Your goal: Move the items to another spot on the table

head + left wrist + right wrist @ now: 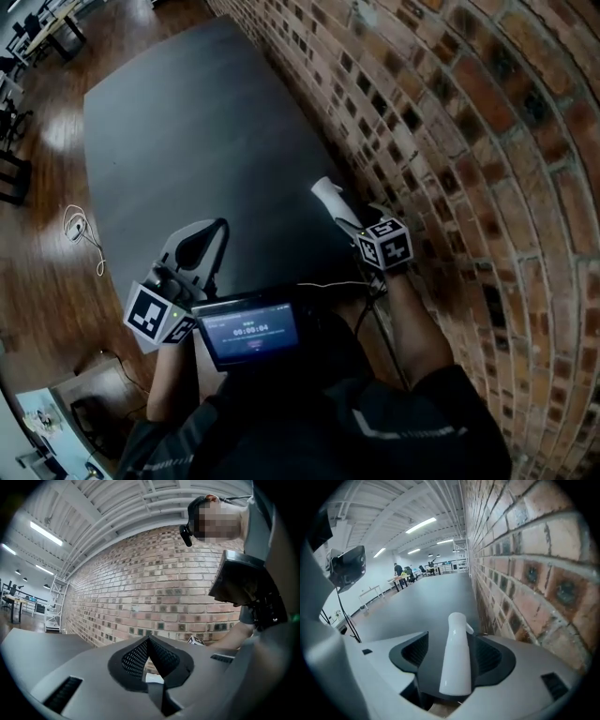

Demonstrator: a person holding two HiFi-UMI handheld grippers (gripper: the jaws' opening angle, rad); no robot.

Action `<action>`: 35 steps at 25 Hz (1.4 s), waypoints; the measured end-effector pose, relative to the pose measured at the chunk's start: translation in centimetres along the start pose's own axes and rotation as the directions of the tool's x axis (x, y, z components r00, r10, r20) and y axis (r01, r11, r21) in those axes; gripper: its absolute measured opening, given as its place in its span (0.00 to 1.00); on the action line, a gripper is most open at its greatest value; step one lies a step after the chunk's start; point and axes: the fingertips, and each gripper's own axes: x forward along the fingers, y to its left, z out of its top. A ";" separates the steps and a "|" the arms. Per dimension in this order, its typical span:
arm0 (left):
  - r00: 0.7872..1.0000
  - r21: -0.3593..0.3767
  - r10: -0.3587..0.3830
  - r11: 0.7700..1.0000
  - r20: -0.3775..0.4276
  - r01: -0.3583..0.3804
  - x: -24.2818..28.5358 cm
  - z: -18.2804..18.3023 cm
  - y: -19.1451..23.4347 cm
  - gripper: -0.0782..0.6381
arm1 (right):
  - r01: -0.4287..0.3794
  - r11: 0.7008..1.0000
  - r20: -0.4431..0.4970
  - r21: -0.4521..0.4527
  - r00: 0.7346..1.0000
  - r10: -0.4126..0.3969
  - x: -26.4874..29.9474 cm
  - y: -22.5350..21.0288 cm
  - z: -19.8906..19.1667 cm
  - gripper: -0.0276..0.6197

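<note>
Right tool around glossy white bottle, perhaps a sprayer

The left gripper faces the brick wall, jaws together; a person's forearm lies close before that wall.

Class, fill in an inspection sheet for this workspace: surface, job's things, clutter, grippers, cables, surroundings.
Surface: dark table, bare where visible.
Job's things: white bottle between the jaws of the right gripper.
Clutter: nothing seen.
Grippers: right gripper's jaws apart around the bottle; left gripper jaws together, empty.
Cables: white cable on the wooden floor.
Surroundings: brick wall beside the table.
</note>
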 end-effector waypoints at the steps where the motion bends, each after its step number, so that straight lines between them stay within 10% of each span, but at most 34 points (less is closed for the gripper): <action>1: 1.000 -0.003 0.008 1.000 -0.006 -0.008 0.2 -0.3 0.4 0.10 | -0.005 1.000 -0.027 0.003 1.000 0.005 1.0 -0.3 -0.4 0.56; 19: 0.997 -0.029 0.069 0.997 -0.040 -0.071 2.3 -2.8 3.3 0.10 | -0.046 0.998 -0.267 -0.044 0.963 0.033 8.0 -1.1 -3.6 0.56; 35: 0.994 -0.001 0.105 0.994 -0.043 -0.105 0.3 -1.8 2.5 0.10 | -0.017 1.000 -0.228 0.014 0.973 0.019 7.9 -1.3 -3.3 0.46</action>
